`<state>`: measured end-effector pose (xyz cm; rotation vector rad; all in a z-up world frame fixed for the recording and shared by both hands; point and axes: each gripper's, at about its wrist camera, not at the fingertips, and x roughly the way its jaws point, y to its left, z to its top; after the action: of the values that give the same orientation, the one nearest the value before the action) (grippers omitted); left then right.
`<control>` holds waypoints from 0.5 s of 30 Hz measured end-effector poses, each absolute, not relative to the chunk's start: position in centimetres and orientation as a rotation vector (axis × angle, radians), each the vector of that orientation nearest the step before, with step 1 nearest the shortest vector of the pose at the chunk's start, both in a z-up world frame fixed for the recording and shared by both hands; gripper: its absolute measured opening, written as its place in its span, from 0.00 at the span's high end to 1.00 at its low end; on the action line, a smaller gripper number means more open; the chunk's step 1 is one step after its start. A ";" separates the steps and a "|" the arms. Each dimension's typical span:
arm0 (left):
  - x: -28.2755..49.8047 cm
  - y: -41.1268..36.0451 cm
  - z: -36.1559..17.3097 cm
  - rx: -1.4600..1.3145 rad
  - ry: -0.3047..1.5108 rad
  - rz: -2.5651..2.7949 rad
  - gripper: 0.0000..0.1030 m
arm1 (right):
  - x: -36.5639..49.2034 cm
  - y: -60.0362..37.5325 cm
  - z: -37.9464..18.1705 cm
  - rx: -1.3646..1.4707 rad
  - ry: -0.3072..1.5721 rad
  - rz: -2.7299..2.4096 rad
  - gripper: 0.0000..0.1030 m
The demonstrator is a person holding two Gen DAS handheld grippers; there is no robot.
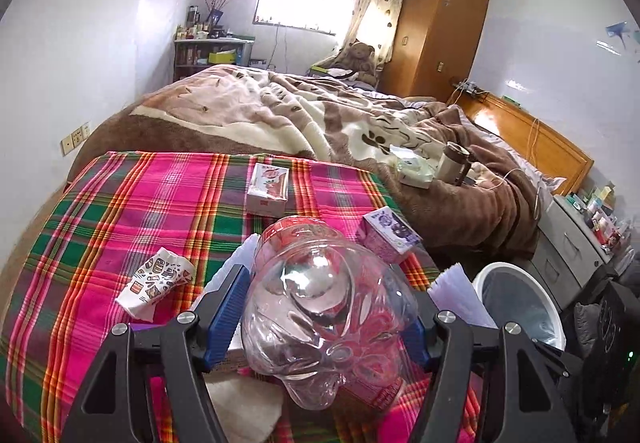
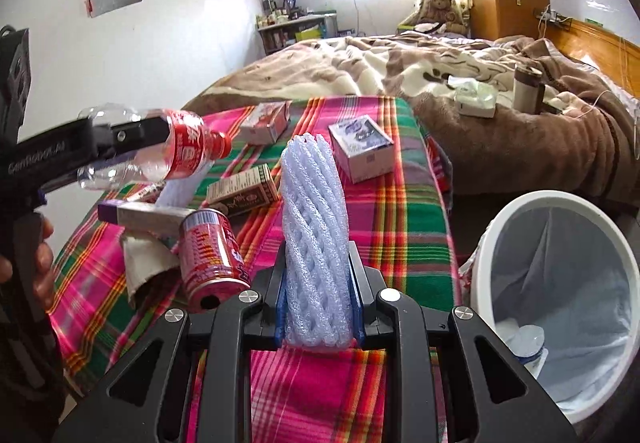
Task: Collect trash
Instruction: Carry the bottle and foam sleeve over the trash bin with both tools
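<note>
Being carried clear of the cloth (image 2: 404, 203) for binning: bottle (image 1: 320, 307) is being clamped sideways in left gripper (image 1: 320, 319); foam sleeve (image 2: 314, 243) is being pinched upright in right gripper (image 2: 318, 303), bin (image 2: 560, 275) just beside.

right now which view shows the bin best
The right wrist view: the bin shows its whole white rim, liner and a bottle inside. The left wrist view catches only part of it, beside the claw.
</note>
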<state>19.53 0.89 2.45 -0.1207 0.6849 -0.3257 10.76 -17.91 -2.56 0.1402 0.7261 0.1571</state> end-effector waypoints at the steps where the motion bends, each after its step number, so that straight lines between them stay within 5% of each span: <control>1: 19.2 0.9 2.6 -0.122 0.682 -0.327 0.33 | 10.6 -18.0 -2.4 0.140 0.721 0.156 0.76; 15: 14.6 -0.5 4.0 -0.092 0.632 -0.363 0.40 | 7.6 -19.7 -0.2 0.151 0.636 0.112 0.76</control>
<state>14.56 -0.54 4.01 -0.0916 0.6316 -0.3626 7.63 -19.70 -0.17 0.1510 0.6364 0.1116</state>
